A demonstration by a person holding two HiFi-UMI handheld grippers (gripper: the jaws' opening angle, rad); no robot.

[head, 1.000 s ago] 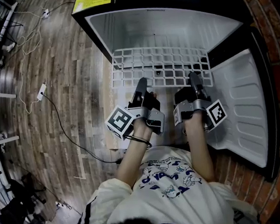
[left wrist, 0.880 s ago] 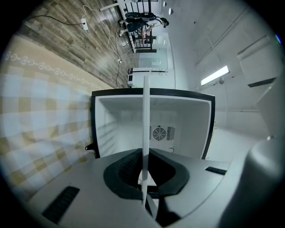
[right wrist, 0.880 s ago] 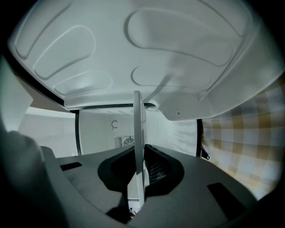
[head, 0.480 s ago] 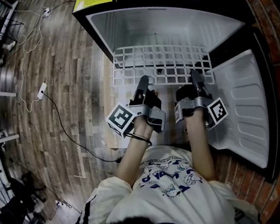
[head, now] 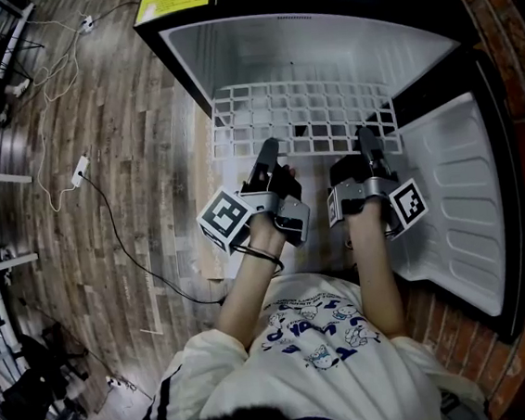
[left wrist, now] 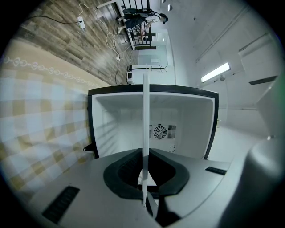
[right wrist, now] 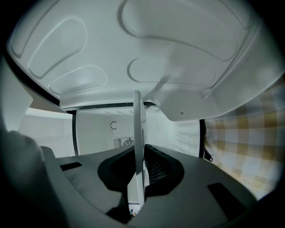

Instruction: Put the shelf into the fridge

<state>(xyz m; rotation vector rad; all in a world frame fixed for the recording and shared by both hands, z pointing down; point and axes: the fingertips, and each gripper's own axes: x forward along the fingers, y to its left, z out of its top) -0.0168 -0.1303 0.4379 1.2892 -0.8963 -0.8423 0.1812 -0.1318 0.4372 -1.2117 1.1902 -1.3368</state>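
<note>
Lower centre of the head view, the left gripper (head: 268,150) and the right gripper (head: 368,137) sit side by side, and each is clamped on the near edge of the white wire shelf (head: 300,109). The two gripper views confirm it. The left gripper (left wrist: 143,180) has its jaws closed on the shelf's thin edge (left wrist: 144,129). The right gripper (right wrist: 139,178) pinches the same shelf (right wrist: 138,133) in the same way.

The shelf's long axis runs left to right across the frame, square to the grippers and parallel to the fridge mouth. Its far edge appears to be at or just inside the opening.

Beyond it, toward the top of the frame, the fridge (head: 320,44) stands open with its door (head: 457,193) swung to the right. The cavity lies straight ahead of both grippers, so the coming move is probably an even forward push, both ends level.
</note>
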